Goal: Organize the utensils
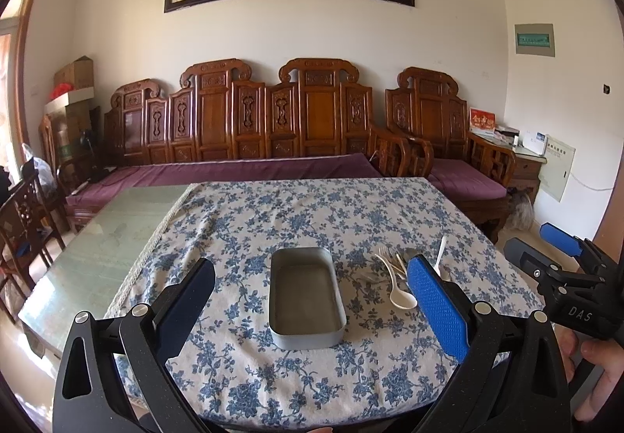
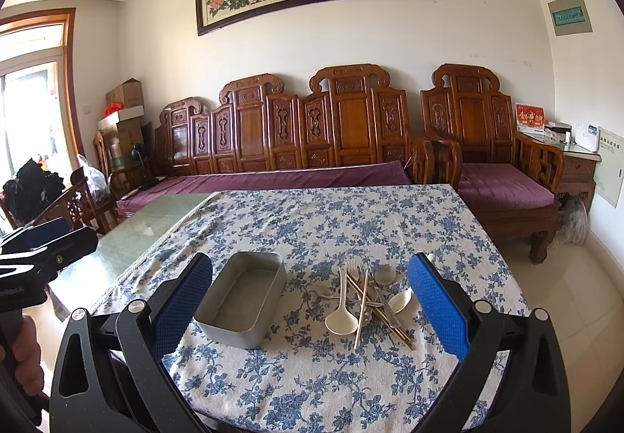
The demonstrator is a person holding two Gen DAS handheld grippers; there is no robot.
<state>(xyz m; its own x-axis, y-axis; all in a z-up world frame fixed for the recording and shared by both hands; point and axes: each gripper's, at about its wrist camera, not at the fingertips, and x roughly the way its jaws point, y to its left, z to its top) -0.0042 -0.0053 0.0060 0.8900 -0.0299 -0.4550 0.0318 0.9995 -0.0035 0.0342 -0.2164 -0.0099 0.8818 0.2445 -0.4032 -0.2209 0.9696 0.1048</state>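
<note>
Ahead, utensil pile between right gripper fingers, untouched

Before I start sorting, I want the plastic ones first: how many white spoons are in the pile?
2, maybe more hidden. One white spoon lies at the pile's left, bowl nearest the camera; another white spoon lies at the right, beside the blue pad.

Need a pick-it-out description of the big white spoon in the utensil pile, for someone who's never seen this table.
Start at the table with the blue-flowered cloth. Right of the empty metal tin lies a pile of utensils. The white spoon is on the pile's left edge, nearest the tin, its deep round bowl facing up at the near end; its neighbours are metal forks, spoons and thin chopsticks, apart from a smaller white spoon further right.
</note>
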